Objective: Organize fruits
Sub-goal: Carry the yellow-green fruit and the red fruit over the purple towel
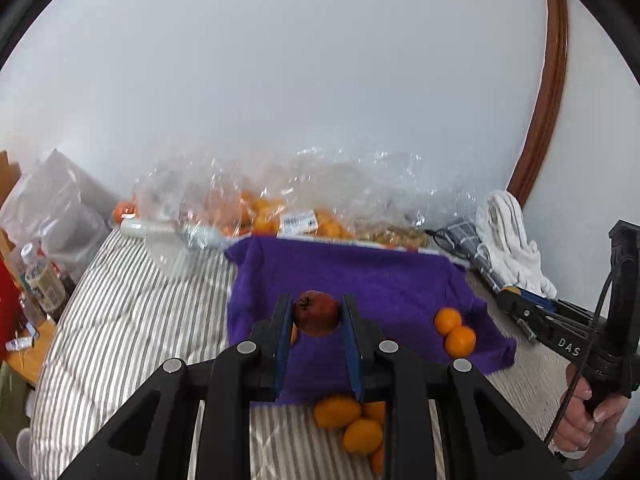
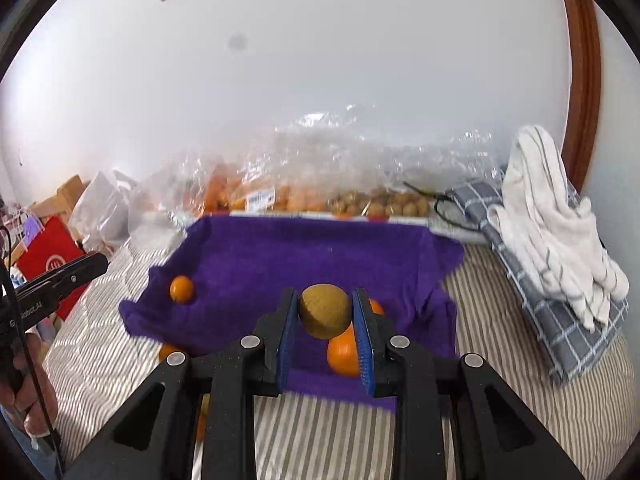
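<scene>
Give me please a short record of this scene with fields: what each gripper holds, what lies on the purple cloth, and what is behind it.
left gripper: jaws shut on a dark red fruit
right gripper: jaws shut on a brown-green fruit
purple cloth: spread on a striped bedcover
on cloth: small oranges, two touching at its right side
off cloth: more oranges on the bedcover at the near edge
behind cloth: clear plastic bags holding orange and brown fruit
far right: white towel on a checked cloth

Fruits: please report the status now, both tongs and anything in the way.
Left tongs shut on dark red fruit. Right tongs shut on brown fruit. Both over purple cloth. Oranges loose below, nothing blocking.
</scene>
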